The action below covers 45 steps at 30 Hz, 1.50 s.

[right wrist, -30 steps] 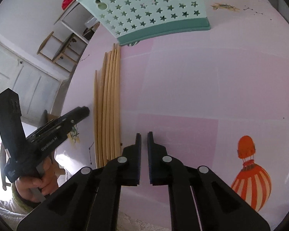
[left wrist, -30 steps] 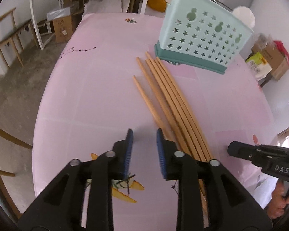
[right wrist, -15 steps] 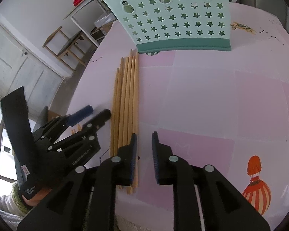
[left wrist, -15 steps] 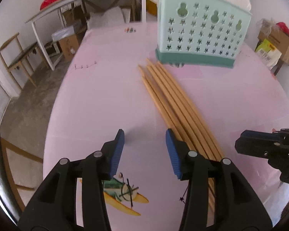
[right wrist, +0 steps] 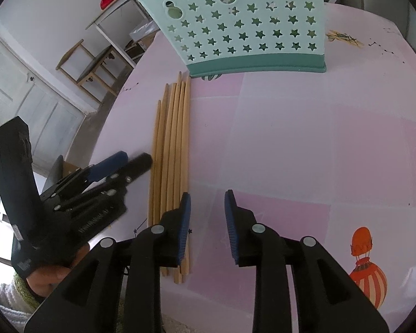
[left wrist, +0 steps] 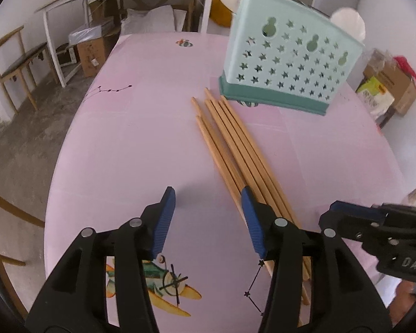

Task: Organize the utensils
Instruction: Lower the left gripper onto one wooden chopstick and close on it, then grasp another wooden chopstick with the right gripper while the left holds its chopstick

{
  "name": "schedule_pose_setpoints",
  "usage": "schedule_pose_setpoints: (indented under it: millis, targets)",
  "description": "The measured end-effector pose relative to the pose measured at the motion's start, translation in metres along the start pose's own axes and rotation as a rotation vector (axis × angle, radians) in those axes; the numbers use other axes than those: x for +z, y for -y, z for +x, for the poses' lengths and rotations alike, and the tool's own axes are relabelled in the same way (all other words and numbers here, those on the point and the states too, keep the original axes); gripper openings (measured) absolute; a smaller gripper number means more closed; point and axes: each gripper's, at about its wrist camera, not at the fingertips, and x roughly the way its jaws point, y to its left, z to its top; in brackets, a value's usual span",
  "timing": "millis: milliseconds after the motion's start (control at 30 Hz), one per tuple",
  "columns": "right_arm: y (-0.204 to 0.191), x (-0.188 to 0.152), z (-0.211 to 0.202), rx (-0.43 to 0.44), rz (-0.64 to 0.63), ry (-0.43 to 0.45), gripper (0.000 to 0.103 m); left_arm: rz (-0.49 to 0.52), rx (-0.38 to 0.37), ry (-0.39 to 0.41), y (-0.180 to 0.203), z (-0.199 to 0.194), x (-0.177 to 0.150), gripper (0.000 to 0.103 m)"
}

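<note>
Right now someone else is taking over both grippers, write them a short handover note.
Left gripper: open, empty, low over the table, just left of the chopsticks.
Right gripper: open, empty, just right of the same bundle.
Chopsticks: all lying flat side by side, thin tips pointing at the green holder, which stands upright beyond them.
Done: nothing picked up.
Left: grip the chopsticks and stand them in the holder.

Both grippers sit low in frame, left gripper [left wrist: 208, 194] spread wide, right gripper [right wrist: 207, 198] parted too, holding nothing.

matt wood chopsticks [left wrist: 235, 149], glossy plastic caddy [left wrist: 288, 63]
</note>
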Motion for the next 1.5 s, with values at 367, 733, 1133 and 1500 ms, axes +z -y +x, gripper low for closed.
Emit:
schedule_pose_setpoints:
  millis: [367, 733, 1133, 1500]
  targets:
    - [-0.004, 0.003, 0.005, -0.013, -0.014, 0.000, 0.026, 0.093, 0.084, 0.009, 0.004, 0.004, -0.009, 0.052]
    - [-0.029, 0.016, 0.023, -0.034, -0.147, 0.011, 0.025, 0.075, 0.100, 0.003, -0.023, -0.006, -0.018, 0.014]
    - [-0.034, 0.018, 0.025, -0.083, -0.187, 0.019, 0.020, 0.033, 0.075, 0.002, -0.032, -0.006, -0.020, 0.004]
    - [-0.010, 0.018, 0.018, -0.002, -0.049, 0.009, 0.017, 0.013, 0.063, 0.005, -0.033, -0.007, -0.021, 0.004]
